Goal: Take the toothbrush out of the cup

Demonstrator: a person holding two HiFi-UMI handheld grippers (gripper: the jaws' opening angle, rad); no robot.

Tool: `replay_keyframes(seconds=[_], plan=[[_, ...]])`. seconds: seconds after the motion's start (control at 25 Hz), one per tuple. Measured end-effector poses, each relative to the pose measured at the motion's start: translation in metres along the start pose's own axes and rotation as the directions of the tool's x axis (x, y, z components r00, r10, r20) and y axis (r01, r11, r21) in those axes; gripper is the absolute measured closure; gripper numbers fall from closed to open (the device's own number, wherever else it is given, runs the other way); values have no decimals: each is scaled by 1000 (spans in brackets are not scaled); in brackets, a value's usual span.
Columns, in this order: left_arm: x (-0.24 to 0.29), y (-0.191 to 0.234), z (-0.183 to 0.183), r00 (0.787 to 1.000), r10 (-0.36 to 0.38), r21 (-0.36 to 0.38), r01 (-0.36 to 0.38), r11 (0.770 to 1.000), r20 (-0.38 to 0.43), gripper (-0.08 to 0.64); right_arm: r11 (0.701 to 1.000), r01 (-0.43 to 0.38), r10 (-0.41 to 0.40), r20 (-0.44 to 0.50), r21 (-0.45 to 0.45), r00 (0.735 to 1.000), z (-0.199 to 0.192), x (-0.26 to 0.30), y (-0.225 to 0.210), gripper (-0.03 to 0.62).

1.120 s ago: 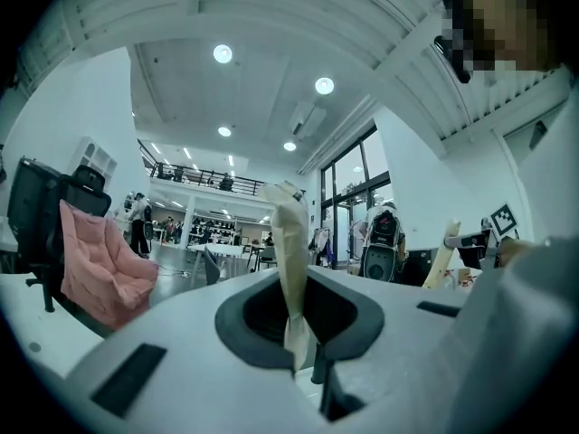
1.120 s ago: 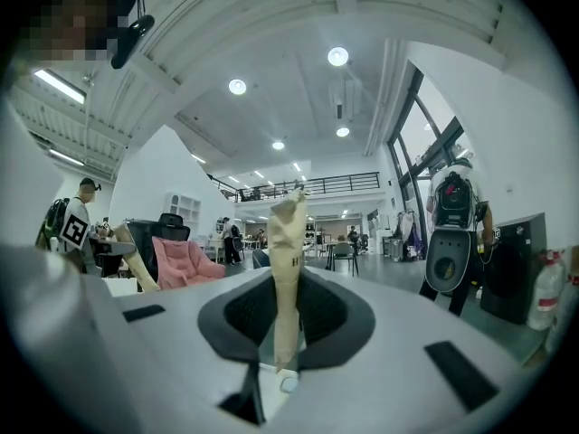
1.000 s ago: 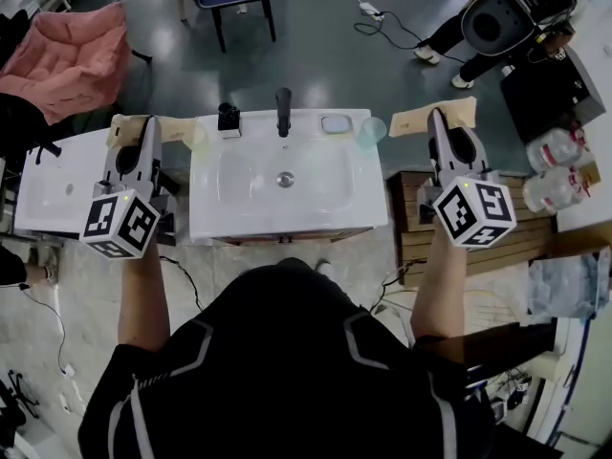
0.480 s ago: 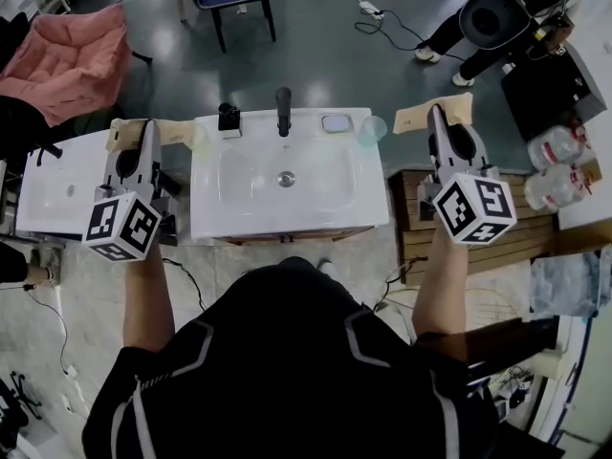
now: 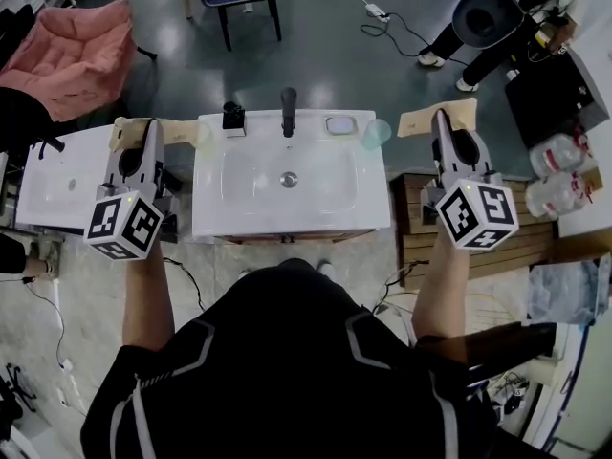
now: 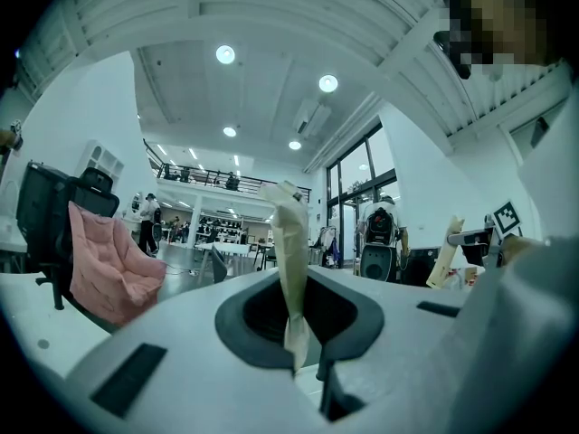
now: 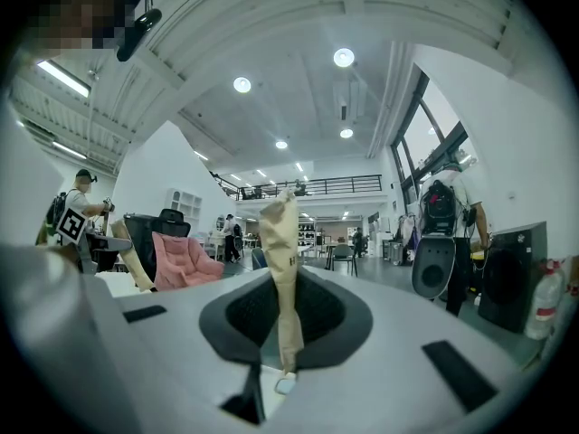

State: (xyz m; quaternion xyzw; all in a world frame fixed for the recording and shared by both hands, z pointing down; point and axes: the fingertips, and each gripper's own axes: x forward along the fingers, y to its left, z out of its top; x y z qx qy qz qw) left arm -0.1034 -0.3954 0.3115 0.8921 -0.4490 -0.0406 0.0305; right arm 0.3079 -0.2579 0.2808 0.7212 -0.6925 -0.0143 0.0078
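Head view: the left gripper (image 5: 143,134) and the right gripper (image 5: 438,120) are held level at either side of a white sink (image 5: 220,220), one in each hand, both pointing away from the person. The faucet (image 5: 288,111) stands at the sink's far edge, between the two grippers. The cup (image 5: 376,134), pale and see-through, stands on the far right corner of the sink top. It is just to the left of the right gripper's tips, apart from them, and well to the right of the left gripper. The toothbrush cannot be made out at this size. A pink chair (image 5: 72,55) sits ahead and to the left of the left gripper. Left gripper view: the jaws are clenched, the tan fingers (image 6: 291,269) lying pad against pad with no object between them. The pink chair lies to the left of the jaws, and the right gripper's tan fingers show far to the right. Right gripper view: the jaws are likewise clenched, the fingers (image 7: 285,278) pressed together in one upright strip and grasping no object. The pink chair appears left of the jaws. The cup does not appear in either gripper view.
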Motion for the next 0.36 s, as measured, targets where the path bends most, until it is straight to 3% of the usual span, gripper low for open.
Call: replay_keyframes(seconds=[0.36], plan=[[0,3,-1,1000,4,-8,-4,1000,-1,543,1000,12,-13,-40,-16,999,-11,8,-3,557]])
